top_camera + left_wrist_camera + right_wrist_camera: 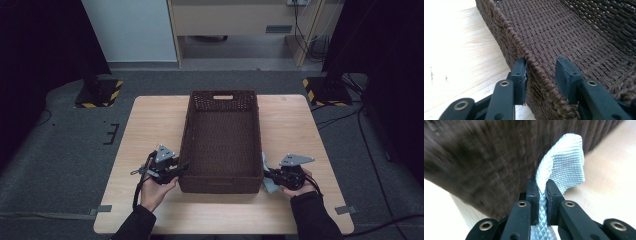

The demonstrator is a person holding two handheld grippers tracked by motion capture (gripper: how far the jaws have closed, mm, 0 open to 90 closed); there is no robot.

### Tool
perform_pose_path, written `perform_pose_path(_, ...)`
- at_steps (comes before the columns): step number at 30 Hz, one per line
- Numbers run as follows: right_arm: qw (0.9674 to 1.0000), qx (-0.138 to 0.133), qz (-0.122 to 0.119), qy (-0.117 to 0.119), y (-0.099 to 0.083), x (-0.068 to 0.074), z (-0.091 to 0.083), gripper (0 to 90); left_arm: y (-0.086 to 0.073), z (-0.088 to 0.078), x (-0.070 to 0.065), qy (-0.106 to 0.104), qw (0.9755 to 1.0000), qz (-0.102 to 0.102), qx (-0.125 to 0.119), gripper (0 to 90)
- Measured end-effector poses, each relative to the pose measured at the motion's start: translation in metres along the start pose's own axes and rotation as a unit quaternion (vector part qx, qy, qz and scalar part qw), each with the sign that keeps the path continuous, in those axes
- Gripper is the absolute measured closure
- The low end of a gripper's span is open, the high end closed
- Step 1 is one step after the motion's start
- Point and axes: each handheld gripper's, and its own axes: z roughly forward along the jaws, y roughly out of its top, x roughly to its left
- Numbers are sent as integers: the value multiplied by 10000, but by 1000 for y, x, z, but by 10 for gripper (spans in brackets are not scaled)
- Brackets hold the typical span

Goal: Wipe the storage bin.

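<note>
High view: our basket (222, 140) sits mid-table, long axis from 6 to 12 o'clock, with nothing in it yet. Left gripper view: our left gripper (541, 75) straddles the rim – jaws apart, the inner pad clear of the weave. Right gripper view: our right gripper (542, 192) pinches a pale cloth (564, 162) beside the basket wall; it has not gone in.
</note>
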Motion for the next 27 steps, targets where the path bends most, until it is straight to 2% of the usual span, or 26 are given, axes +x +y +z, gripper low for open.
perform_pose_path(2, 9997, 233, 30, -3, -7, 2, 7, 839, 0, 0, -1, 44, 10000, -1, 20, 625)
perform_pose_path(4, 9998, 191, -1, -15, -6, 4, 5, 838, 0, 0, -1, 55, 10000, 6, 22, 627)
perform_pose_path(7, 9997, -260, -24, 13, 3, 8, -11, 838, 0, 0, 0, 14, 10000, -21, 14, 621)
perform_pose_path(9, 9983, -580, -84, 55, 8, 13, -25, 838, -1, 0, 0, -22, 10000, -36, -5, 610)
perform_pose_path(11, 9968, -778, -167, 47, 12, 17, -37, 838, -1, 0, 1, -57, 10000, -41, 0, 594)
perform_pose_path(13, 9961, -855, -183, 69, 13, 20, -41, 839, -1, 0, 1, -75, 10000, -32, -5, 584)
perform_pose_path(15, 9964, -821, -211, 51, 11, 23, -41, 839, -2, 0, 1, -77, 10000, -32, -13, 576)
perform_pose_path(16, 9972, -720, -214, 57, 8, 23, -39, 839, -2, 0, 1, -81, 10000, -29, -13, 573)
perform_pose_path(19, 9992, -342, -187, 53, -3, 23, -29, 839, -2, 0, 2, -99, 9999, -18, -21, 562)
perform_pose_path(23, 9998, 177, -128, 11, -15, 26, -14, 838, -2, 0, 2, -108, 9999, -23, -28, 552)
perform_pose_path(25, 9997, 177, -149, 5, -14, 26, -13, 838, -2, 0, 1, -123, 9999, -17, -11, 539)
perform_pose_path(27, 9998, -88, -159, 18, -9, 28, -22, 838, -2, 1, 1, -122, 9999, -17, -18, 539)
